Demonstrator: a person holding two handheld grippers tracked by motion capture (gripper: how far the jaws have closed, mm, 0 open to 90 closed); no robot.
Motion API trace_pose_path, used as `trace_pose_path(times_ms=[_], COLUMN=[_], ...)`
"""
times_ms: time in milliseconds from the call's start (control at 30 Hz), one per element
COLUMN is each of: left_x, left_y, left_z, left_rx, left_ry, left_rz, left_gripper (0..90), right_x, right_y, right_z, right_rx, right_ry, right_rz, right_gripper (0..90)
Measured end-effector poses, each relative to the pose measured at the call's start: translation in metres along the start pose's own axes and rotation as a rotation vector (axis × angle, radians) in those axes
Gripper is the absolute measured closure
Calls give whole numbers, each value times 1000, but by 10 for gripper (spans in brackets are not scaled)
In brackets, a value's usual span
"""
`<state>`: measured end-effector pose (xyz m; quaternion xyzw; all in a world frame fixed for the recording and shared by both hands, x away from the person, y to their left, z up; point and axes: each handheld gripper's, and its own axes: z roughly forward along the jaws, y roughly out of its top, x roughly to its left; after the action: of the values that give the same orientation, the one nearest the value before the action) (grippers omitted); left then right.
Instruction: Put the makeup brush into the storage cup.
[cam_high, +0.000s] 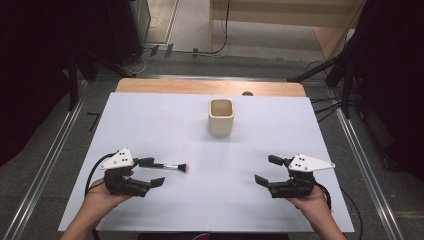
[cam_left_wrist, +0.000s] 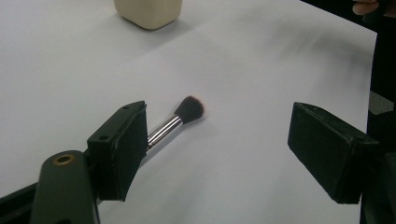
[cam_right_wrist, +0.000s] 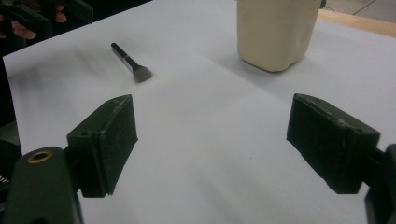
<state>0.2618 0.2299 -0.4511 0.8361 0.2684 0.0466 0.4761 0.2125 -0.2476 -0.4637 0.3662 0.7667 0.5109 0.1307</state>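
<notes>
Left tongs (cam_high: 156, 172) spread wide, straddling the small black makeup brush with a silver ferrule (cam_high: 176, 167) at 8 o'clock on the white bench (cam_high: 150, 120), probably lining up a grab; right tongs (cam_high: 267, 170) wide too, holding nothing

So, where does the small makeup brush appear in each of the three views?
High view: the brush lies left of centre, beside the left gripper.
Left gripper view: brush centre, behind the left jaw.
Right gripper view: brush upper left.
Shared landmark: the cream cup.
</notes>
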Motion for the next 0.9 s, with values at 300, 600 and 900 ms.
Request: trace_pose_path(times_ms=[300, 600, 900], left_x=[1, 2, 4], left_y=[0, 0, -1], left_z=[-1, -1, -2], left_rx=[-2, -5, -9], left_ry=[4, 10, 26], left_rz=[-9, -15, -14], left_gripper=[209, 209, 210], right_x=[-1, -3, -5], right_y=[0, 3, 11], right_z=[1, 4, 13], right_rx=[15, 0, -1], right_ry=[-6, 12, 32], right_rz=[-3, -22, -42], right_gripper=[154, 156, 158])
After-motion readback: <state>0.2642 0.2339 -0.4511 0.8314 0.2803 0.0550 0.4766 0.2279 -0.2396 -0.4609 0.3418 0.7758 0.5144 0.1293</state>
